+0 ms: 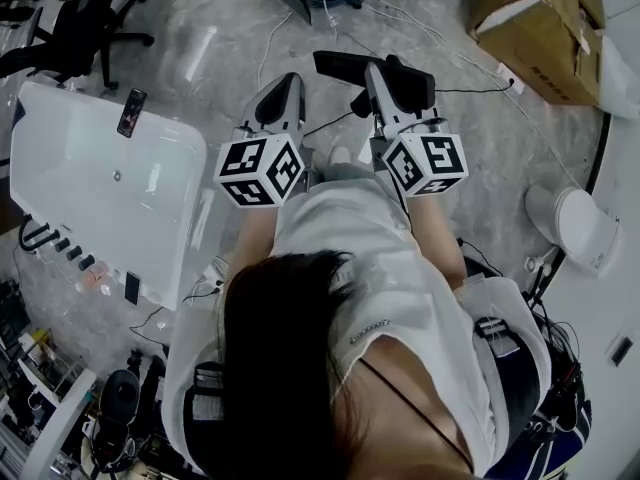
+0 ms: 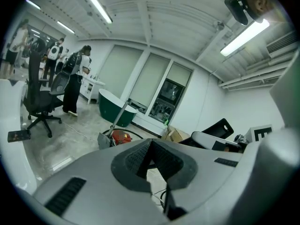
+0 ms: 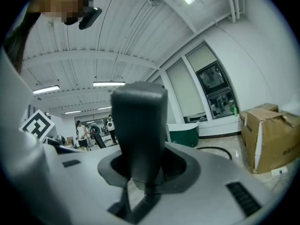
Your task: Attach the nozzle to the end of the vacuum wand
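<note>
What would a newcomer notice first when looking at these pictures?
The two checkered marker cubes stand out mid-frame in the head view. The right gripper is shut on a black nozzle; the left gripper is shut and empty. A big white bathtub lies at the left, a cardboard box at the upper right.

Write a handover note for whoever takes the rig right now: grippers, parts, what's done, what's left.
The left gripper is shut and empty.
The right gripper is shut on the nozzle, which stands up from its jaws.
What looks like the wand leans by a red canister across the floor, apart from both grippers.
Done: nozzle in hand.
Left: carry the nozzle to the wand's end and push it on.
</note>
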Motion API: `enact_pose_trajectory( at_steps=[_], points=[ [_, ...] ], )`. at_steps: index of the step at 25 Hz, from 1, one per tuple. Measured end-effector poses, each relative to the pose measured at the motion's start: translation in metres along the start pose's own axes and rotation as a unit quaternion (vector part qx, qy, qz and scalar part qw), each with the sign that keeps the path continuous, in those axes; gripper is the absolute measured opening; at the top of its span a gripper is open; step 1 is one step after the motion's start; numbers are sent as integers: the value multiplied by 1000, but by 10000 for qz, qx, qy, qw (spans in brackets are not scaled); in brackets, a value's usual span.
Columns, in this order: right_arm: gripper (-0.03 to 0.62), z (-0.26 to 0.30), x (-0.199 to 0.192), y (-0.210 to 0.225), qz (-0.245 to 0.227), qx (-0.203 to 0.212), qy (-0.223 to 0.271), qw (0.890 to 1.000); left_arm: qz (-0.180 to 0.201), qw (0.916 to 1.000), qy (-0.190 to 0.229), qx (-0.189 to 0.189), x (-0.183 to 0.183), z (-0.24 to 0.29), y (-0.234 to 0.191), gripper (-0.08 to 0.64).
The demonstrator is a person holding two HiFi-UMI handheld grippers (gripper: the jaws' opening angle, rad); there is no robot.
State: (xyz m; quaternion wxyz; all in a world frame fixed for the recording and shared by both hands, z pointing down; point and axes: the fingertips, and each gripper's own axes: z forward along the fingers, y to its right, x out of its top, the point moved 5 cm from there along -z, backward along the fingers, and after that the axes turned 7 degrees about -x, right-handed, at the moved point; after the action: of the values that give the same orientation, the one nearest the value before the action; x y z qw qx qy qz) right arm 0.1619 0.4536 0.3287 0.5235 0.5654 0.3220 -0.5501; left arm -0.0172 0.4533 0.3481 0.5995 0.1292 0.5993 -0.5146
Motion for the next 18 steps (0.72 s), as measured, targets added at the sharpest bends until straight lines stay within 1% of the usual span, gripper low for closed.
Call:
enact_pose_trajectory(
  at_steps=[7,11,14,18],
  points=[
    [137,11,15,28,-186,45,194,9996,-21,9999,6,141,-5,32,9,3],
    [135,16,33,44,-32,89,473,9988,-135,9995,18,280,-5,40,8,3],
    [135,18,41,47,128,135,670,9976,-117,9994,-7,319,-5,42,6,3],
    [135,21,45,49,109,135,779,9968,-140,9994,-67,305,-6,46,2,3]
  ],
)
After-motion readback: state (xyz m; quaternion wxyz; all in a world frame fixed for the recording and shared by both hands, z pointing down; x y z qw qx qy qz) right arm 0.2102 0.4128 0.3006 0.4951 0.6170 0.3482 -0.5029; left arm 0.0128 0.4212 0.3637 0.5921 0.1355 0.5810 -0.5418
